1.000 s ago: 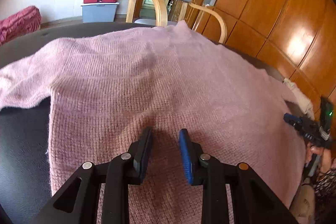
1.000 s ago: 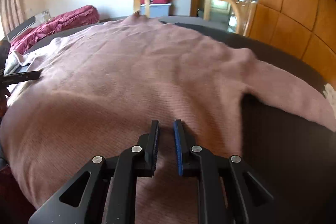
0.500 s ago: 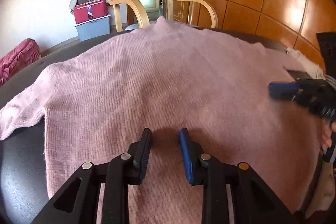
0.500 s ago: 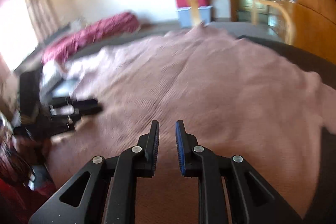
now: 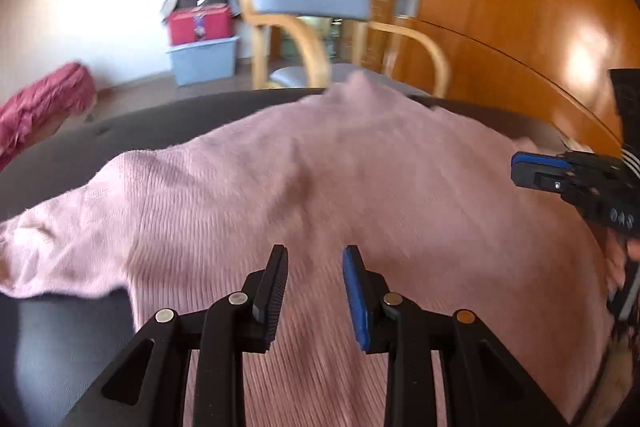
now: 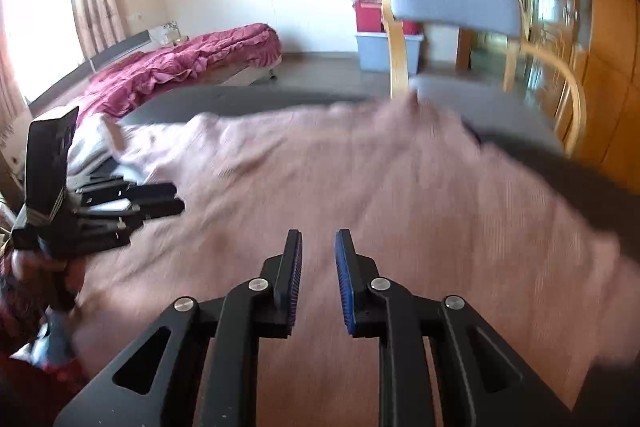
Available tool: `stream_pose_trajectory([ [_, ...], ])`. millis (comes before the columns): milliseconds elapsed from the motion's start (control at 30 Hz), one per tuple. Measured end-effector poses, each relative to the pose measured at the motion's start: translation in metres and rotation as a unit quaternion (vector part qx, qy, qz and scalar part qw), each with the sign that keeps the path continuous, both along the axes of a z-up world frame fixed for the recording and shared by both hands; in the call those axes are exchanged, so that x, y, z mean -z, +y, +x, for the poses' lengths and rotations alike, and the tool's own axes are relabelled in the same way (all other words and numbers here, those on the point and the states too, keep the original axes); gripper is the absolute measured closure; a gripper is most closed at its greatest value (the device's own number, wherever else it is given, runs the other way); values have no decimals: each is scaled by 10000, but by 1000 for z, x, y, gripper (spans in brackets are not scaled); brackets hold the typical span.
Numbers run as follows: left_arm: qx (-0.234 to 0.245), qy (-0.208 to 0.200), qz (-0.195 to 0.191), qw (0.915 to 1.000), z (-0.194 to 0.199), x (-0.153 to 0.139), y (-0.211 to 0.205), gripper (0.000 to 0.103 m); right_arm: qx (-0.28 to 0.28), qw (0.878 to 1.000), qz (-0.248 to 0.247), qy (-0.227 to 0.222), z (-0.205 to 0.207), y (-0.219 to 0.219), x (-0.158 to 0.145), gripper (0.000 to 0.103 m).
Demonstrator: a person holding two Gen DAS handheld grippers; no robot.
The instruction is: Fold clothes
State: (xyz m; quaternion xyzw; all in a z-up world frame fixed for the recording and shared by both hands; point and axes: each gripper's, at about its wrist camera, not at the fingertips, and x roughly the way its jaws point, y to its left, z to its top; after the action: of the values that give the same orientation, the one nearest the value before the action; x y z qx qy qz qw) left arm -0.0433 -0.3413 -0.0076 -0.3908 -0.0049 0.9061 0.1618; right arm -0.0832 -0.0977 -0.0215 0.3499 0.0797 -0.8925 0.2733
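Pink knit sweater (image 5: 360, 195) lies spread flat over a dark table (image 5: 60, 339), covering most of the top. One sleeve (image 5: 60, 259) stretches out to the left in the left wrist view, resting on the table. In the right wrist view the other sleeve (image 6: 560, 239) runs off to the right over the dark surface. The neck end points toward the far edge, near the chair (image 5: 312, 11) (grey padded back, bent-wood arms).

Left gripper (image 5: 314, 263) hovers above the lower body of the sweater, jaws parted with a clear gap, holding nothing; pink fabric shows between the fingers. Whether the tips touch the cloth I cannot tell.

Right gripper (image 6: 318, 251) is also over the sweater body, jaws apart with a narrower gap, nothing between them. It shows at the right edge of the left wrist view too (image 5: 536, 173), held level above the sweater's right side.

Left gripper is visible from the right wrist camera (image 6: 160, 201), at the sweater's left side. Both views are motion-blurred.

Background: red and grey storage bins (image 5: 202, 43) by the wall, wooden cabinet panels (image 5: 520, 27) to the right, a bed with a crimson cover (image 6: 180, 63) beyond the table.
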Motion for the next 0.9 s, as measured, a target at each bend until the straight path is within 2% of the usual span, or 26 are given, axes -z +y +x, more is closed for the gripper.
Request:
stream_pose_trajectory([
  [100, -256, -515, 305, 9979, -25, 20, -5, 75, -81, 9997, 215, -14, -33, -29, 7, 81],
  [267, -299, -533, 772, 9951, -27, 28, -17, 75, -250, 9980, 541, -225, -86, -72, 31, 81],
  [433, -302, -542, 828, 9946, -27, 30, -21, 75, -225, 9956, 810, -410, -129, -99, 57, 81],
  [633, -306, -510, 733, 9955, -18, 26, -20, 75, 306, 9974, 512, -404, -147, -83, 60, 81],
  [833, -307, -477, 680, 9961, -12, 22, -19, 75, 141, 9982, 439, -383, -129, -72, 48, 78],
  [900, -308, -470, 654, 9963, -11, 22, -18, 75, 77, 9985, 533, -126, -114, -61, 38, 78],
])
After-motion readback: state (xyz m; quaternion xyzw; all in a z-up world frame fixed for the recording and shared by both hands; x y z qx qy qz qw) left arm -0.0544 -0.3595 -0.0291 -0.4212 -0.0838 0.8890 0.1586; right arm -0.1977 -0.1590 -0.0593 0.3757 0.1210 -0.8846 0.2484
